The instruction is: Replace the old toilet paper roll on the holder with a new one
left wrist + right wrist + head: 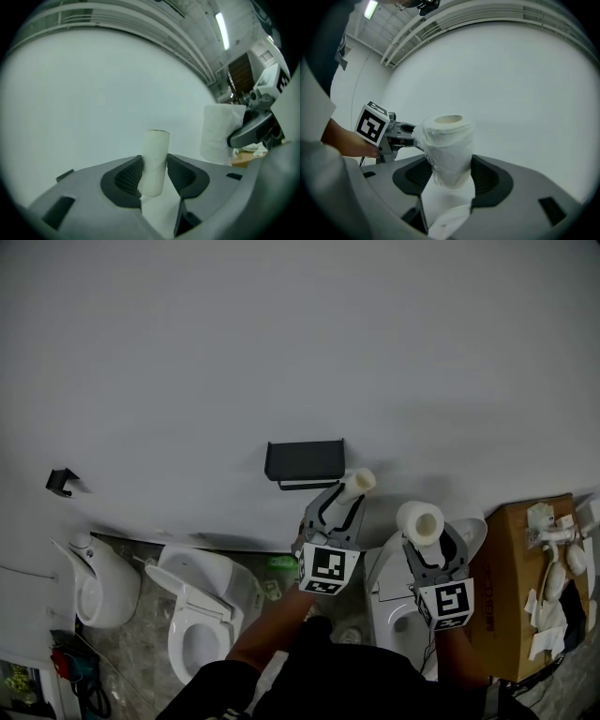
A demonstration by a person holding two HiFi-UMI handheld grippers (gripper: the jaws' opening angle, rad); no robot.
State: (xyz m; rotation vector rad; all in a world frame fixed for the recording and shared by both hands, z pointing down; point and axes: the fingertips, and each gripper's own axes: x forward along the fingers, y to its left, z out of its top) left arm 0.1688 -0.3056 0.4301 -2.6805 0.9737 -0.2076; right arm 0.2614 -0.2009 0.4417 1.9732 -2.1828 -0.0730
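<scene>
My left gripper (348, 502) is shut on an empty cardboard tube (357, 484), just right of and below the black wall holder (305, 462). In the left gripper view the tube (154, 161) stands upright, pinched between both pads of that gripper (153, 176). My right gripper (427, 545) is shut on a full white toilet paper roll (420, 521), held upright further right. The roll (447, 150) fills the gap between the right gripper's (449, 174) pads, with loose paper at its side. The holder's bar looks bare.
A white wall fills the upper view. Below stand a urinal (98, 582) at left, a toilet (202, 615) in the middle and another toilet (398, 601) under my right gripper. A cardboard box (525, 587) with white fittings stands at right. A small black hook (62, 481) sits on the wall.
</scene>
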